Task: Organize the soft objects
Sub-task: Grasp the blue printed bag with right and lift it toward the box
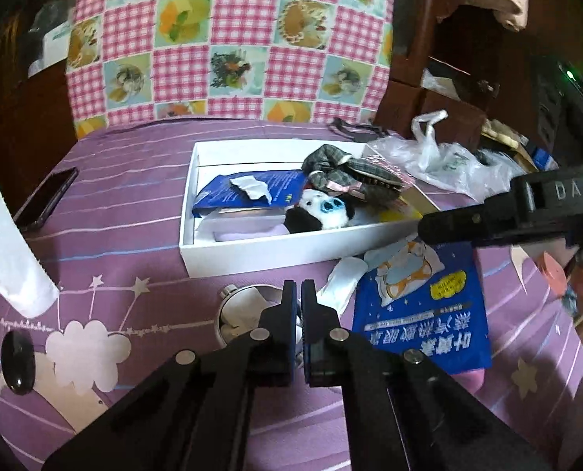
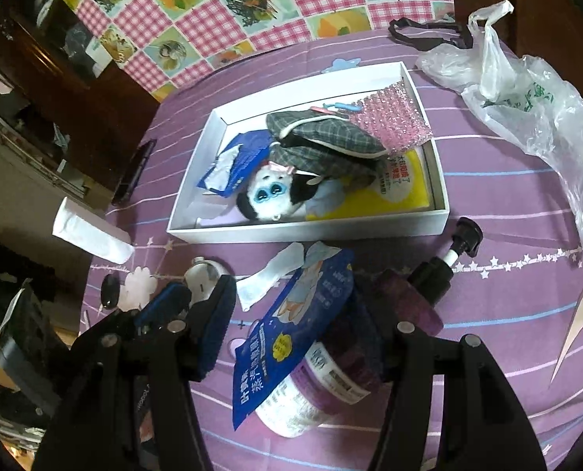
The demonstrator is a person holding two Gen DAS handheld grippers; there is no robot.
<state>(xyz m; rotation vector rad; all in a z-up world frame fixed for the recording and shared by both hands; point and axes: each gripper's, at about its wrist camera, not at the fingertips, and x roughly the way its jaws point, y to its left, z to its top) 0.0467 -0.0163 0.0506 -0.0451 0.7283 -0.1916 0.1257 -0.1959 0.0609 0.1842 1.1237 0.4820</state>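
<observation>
A white box [image 1: 252,251] [image 2: 311,229] on the purple bed holds a panda plush [image 1: 327,212] [image 2: 268,200], a plaid pouch [image 1: 350,172] [image 2: 323,137] and packets. In front of it lie a blue packet [image 1: 421,314] [image 2: 291,333] and a white strip [image 1: 342,282] [image 2: 268,274]. My left gripper [image 1: 300,294] is shut just before a round silver case [image 1: 240,306]; I see nothing between its pads. My right gripper [image 2: 297,286] stands open over the blue packet and a lying pump bottle [image 2: 311,396]. Whether its pads touch them I cannot tell.
A white tube [image 1: 5,243] [image 2: 91,235], a dark phone [image 1: 46,198] and a black oval thing [image 1: 17,361] lie to the left. A clear plastic bag [image 1: 440,161] [image 2: 527,98] sprawls at the right. A checked pillow [image 1: 228,39] stands behind the box.
</observation>
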